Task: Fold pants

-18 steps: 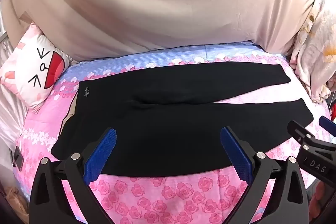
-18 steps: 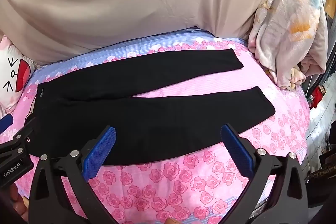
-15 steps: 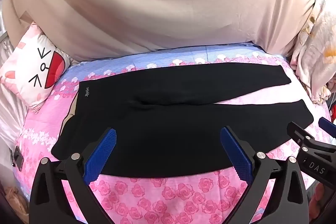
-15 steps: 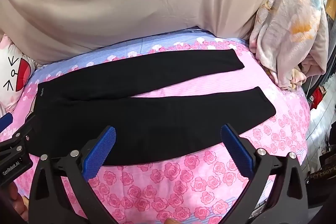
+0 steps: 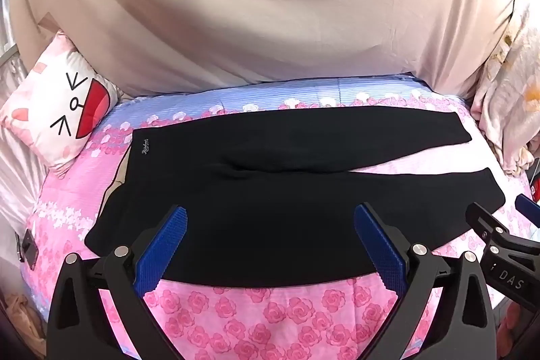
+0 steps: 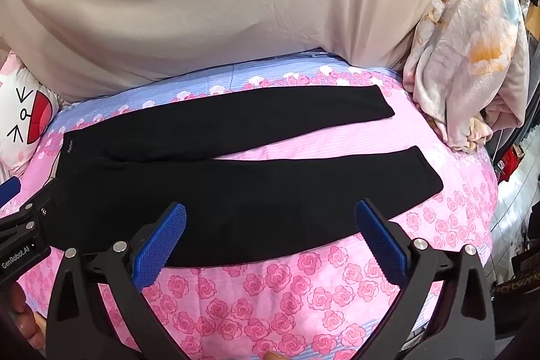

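Black pants (image 5: 270, 191) lie flat across the bed, waistband to the left, both legs spread out to the right with a narrow wedge of sheet between them. In the right wrist view the same pants (image 6: 236, 184) fill the middle. My left gripper (image 5: 270, 242) hovers open above the near edge of the pants, nothing between its blue pads. My right gripper (image 6: 270, 238) also stands wide open over the near leg's lower edge, holding nothing. Each gripper shows at the edge of the other's view.
The bed wears a pink rose-print sheet (image 5: 256, 326) with a blue striped band at the back. A cartoon-face pillow (image 5: 64, 110) sits at the left. A beige curtain (image 5: 270, 5) hangs behind. A floral blanket (image 6: 472, 56) is bunched at the right.
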Demonstrator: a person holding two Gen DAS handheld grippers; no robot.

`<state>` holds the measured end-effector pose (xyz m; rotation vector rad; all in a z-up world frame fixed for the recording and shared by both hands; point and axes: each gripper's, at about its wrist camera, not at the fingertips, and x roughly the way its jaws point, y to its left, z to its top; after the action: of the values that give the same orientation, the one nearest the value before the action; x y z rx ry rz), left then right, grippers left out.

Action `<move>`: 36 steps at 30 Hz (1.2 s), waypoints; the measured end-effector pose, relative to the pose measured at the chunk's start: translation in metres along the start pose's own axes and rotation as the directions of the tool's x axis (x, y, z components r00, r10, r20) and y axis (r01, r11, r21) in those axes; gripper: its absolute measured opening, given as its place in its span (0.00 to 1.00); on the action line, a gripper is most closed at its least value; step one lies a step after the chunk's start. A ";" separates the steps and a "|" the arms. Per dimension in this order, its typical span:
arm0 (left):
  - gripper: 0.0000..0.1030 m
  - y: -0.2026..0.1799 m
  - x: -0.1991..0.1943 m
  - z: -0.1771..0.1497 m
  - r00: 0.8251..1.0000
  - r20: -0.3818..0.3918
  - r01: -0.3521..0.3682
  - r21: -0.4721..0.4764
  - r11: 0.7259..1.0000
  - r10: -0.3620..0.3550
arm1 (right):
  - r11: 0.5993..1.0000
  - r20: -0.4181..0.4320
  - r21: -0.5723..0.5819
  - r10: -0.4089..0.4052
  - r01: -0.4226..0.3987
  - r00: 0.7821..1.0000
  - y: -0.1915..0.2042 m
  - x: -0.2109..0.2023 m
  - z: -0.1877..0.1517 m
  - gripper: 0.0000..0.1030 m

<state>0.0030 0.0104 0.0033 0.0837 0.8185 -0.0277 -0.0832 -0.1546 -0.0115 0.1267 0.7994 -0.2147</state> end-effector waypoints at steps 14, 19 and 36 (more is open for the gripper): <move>0.95 0.003 0.001 0.008 1.000 0.008 0.009 -0.003 1.000 -0.009 | 1.000 0.010 -0.011 0.004 -0.004 1.000 0.003 -0.002 0.007 0.96; 0.95 0.004 0.004 0.009 1.000 0.004 0.006 -0.011 1.000 -0.006 | 1.000 0.005 -0.009 0.009 -0.009 1.000 0.005 0.000 0.009 0.96; 0.95 0.003 0.007 0.014 1.000 0.015 -0.011 0.007 1.000 0.011 | 1.000 0.000 -0.006 0.011 -0.011 1.000 0.005 0.009 0.011 0.96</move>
<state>0.0185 0.0121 0.0078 0.0945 0.8035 -0.0210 -0.0688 -0.1533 -0.0104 0.1258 0.7992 -0.2021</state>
